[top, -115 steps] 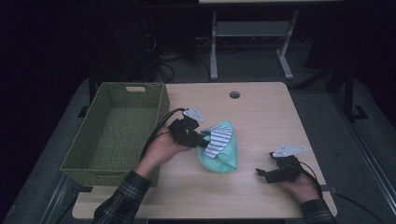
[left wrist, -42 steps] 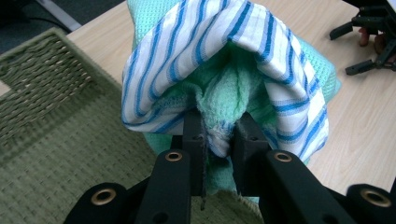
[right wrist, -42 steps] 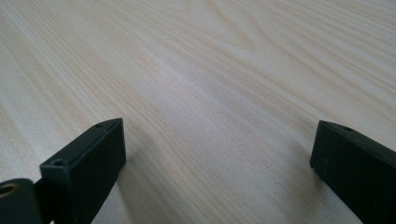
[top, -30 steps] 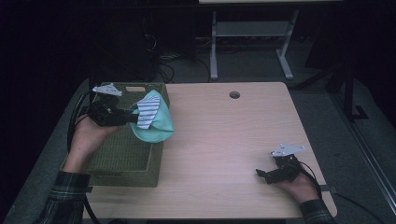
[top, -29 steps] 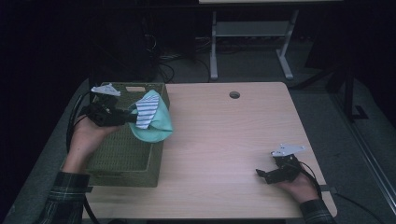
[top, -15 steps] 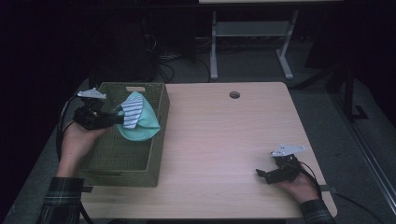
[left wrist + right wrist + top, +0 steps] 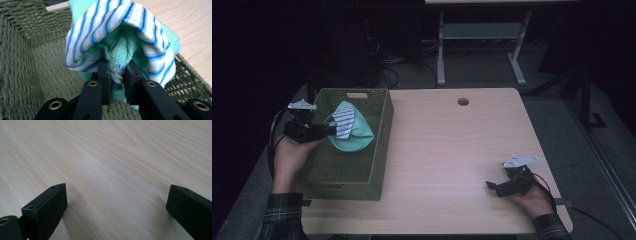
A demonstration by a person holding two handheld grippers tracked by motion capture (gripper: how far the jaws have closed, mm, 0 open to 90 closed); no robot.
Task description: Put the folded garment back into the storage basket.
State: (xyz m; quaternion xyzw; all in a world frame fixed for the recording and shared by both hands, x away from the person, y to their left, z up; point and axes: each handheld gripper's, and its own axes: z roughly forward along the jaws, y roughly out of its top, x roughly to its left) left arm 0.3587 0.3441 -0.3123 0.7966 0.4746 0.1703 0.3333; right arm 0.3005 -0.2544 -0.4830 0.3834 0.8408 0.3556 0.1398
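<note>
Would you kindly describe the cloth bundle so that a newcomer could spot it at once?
Find the green woven basket at the left end of the wooden table. Above its opening, the left claw pinches the cloth bundle. It is the one soft item here: a mint-green towel wrapped with a blue-and-white striped one.

A pale wooden table [image 7: 452, 150] with a round hole [image 7: 463, 101] near its far edge is seen, while a white metal stand [image 7: 479, 45] and cables [image 7: 397, 55] are glimpsed on the dark floor beyond.
</note>
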